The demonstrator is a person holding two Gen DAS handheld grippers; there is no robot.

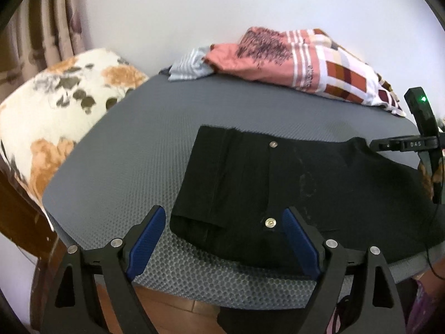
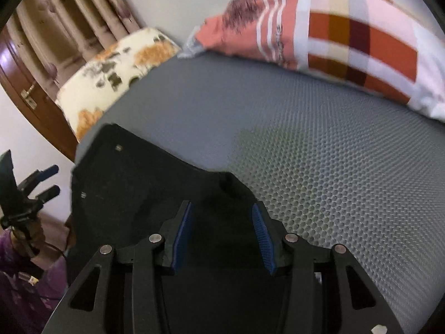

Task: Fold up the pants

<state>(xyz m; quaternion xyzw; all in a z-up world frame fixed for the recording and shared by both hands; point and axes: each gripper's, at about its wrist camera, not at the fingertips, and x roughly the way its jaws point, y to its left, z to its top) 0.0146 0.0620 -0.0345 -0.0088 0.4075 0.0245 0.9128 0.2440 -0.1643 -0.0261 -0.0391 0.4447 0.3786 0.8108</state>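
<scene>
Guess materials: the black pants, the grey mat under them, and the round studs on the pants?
Black pants: matte woven cloth, likely cotton twill or denim; visible stitched seams, no sheen.
Grey mat: looks like moulded foam or rubber; regular honeycomb dimples across it.
Studs: probably metal; small, round, pale and shiny.

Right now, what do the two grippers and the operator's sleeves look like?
Both grippers, left and right, are black linkage frames with silver pivot pins and ribbed blue pads. Seen from the left view, the right unit carries a green light, white "DAS" lettering and a thin black cable. A purple patterned sleeve shows behind the left unit.
</scene>
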